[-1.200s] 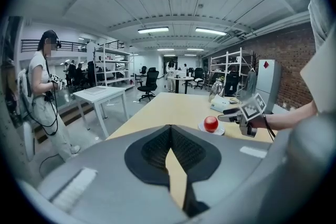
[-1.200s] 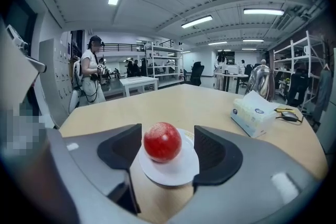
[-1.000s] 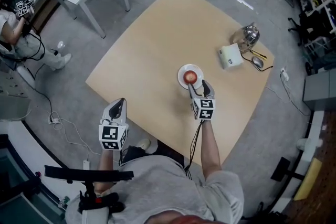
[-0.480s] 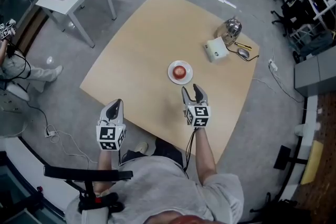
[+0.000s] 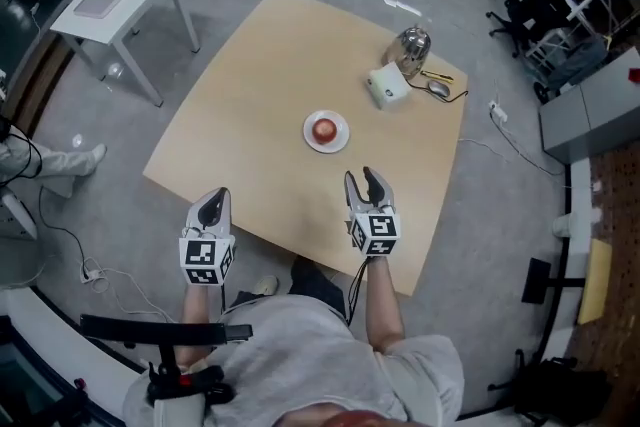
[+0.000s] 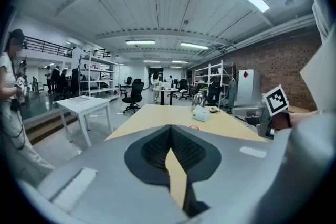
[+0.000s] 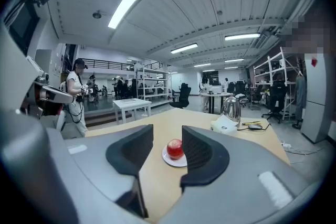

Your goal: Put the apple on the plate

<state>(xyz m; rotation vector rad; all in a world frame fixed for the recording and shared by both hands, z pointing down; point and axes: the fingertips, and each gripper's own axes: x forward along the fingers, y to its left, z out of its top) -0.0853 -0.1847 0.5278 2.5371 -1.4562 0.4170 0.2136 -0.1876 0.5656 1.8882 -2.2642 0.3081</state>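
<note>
The apple rests on the plate near the middle of the table. The right gripper is well apart from it, its 2 jaws partly apart, closing on nothing. The left gripper has its jaws together and holds nothing.

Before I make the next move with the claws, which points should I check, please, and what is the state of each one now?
1. Apple on the plate: ok, it sits in the middle.
2. Plate flat on the table: ok.
3. Right claw empty: ok, its jaws are closing with nothing between them, apart from the plate.
4. Left claw empty: ok, jaws together, by the table's near edge.
5. Kettle and white box away from the plate: ok.
</note>
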